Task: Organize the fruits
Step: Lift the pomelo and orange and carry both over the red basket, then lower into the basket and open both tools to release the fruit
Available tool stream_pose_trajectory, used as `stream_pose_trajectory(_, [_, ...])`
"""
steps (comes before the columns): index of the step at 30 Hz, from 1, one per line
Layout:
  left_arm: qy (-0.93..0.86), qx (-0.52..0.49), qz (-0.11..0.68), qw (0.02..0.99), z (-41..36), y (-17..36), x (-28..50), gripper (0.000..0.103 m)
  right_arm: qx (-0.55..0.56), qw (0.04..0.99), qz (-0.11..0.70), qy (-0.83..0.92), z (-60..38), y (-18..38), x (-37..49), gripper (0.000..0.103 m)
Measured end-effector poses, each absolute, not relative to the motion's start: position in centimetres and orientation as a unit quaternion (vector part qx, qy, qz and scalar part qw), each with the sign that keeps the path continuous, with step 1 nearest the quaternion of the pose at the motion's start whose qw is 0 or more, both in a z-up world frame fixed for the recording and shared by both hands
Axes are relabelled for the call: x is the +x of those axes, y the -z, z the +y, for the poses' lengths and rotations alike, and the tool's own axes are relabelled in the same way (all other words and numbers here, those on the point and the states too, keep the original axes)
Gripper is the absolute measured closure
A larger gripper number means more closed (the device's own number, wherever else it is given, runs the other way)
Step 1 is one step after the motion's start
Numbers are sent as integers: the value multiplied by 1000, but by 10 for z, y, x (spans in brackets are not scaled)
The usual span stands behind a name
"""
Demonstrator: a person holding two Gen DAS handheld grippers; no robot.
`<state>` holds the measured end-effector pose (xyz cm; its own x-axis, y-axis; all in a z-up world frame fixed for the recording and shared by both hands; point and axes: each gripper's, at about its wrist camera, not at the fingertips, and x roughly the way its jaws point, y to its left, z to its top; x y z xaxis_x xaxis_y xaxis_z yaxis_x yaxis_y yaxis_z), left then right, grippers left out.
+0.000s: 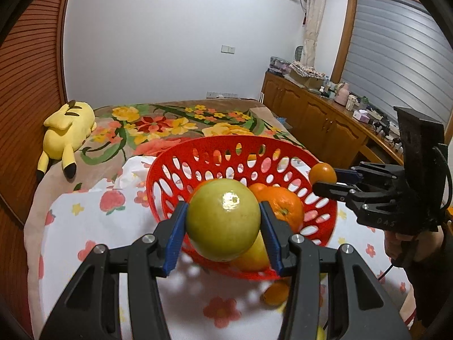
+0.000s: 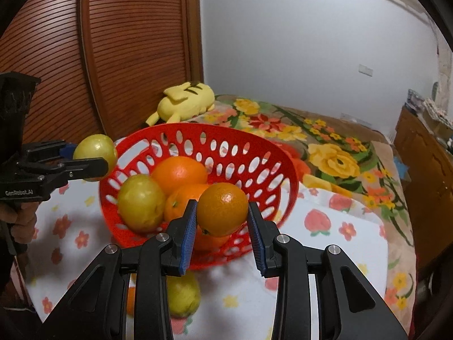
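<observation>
A red perforated basket (image 1: 226,144) (image 2: 215,133) stands on the bed and holds oranges (image 2: 179,173) and a yellow-green fruit (image 2: 141,202). My left gripper (image 1: 223,221) is shut on a green apple (image 1: 223,221), held at the basket's near rim; it also shows in the right wrist view (image 2: 96,157). My right gripper (image 2: 222,218) is shut on a small orange (image 2: 222,208), held at the basket's near rim; it shows in the left wrist view (image 1: 322,173) at the basket's right rim. A yellow fruit (image 2: 182,297) and an orange (image 1: 276,293) lie on the sheet.
The bed has a white flowered sheet (image 1: 93,226) and a floral blanket (image 1: 170,121). A yellow plush toy (image 1: 66,130) lies at the far left by the wooden wall (image 2: 127,56). A wooden cabinet (image 1: 317,116) with clutter runs along the right.
</observation>
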<state>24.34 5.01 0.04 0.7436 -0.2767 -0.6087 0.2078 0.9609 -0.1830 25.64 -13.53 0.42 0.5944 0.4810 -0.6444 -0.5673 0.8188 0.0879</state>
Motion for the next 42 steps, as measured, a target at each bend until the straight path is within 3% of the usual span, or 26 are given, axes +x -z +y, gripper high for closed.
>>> stream_pose_trajectory(14, [133,-39,353,925,36,6,287,55,-70,875,365,-309,-129,17,300,68])
stream_pose_trajectory(16, [136,-37,355,924,32,6,291,55,-65,878,364,-304,-131,17,303,58])
stream_pose_trajectory(21, [142,-29,357,923,28,8,301,55,-52,882,361,-300,-140,14,299,58])
stream_pose_trajectory(24, [143,-24,361,921,23,9,308,55,-47,885,355,-298,-145,11,295,53])
stream_pose_trajectory(42, [145,-14,372,917,9,15,325,53,-30,894,339,-292,-163,1,282,48])
